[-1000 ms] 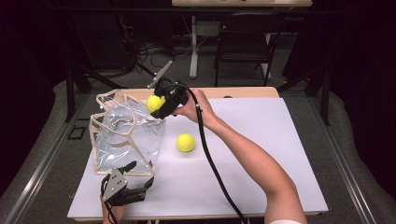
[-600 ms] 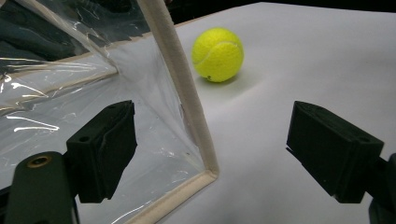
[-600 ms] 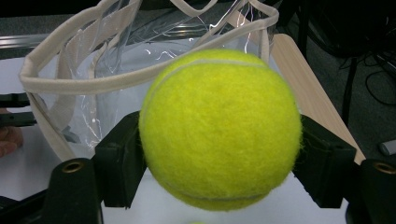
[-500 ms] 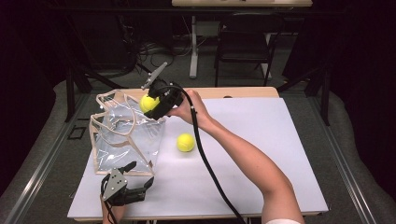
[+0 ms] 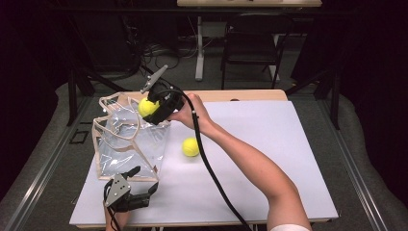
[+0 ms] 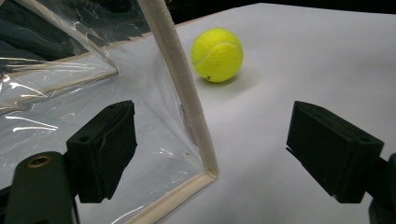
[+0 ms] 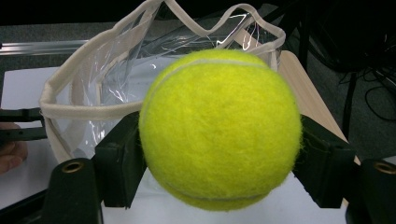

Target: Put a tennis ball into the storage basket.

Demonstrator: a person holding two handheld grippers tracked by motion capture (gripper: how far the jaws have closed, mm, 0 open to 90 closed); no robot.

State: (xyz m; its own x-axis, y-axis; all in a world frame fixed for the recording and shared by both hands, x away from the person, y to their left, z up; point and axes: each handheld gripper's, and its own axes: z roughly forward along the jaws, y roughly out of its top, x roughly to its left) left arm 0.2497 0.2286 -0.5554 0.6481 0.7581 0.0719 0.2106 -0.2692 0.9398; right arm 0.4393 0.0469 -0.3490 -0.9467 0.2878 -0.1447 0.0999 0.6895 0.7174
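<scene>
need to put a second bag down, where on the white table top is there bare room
Widest free patch: the white table top right of the loose tennis ball, out to its right and far edges, crossed only by the forearm and cable. A narrower bare strip runs along the near edge right of the left gripper. Crowded: the left side, with the clear bag and the right gripper holding a ball above it.

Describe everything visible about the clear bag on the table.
The clear bag is see-through, glossy, creased plastic edged all round with beige fabric trim. It stands upright on the white table top near the left edge, its wavy mouth open upward. Nothing shows inside it. The left hand-held gripper has its open jaws on either side of the bag's near bottom corner, not pinching it. The right hand-held gripper holds a tennis ball by the bag's mouth; a second ball lies beside the bag, apart from it.
</scene>
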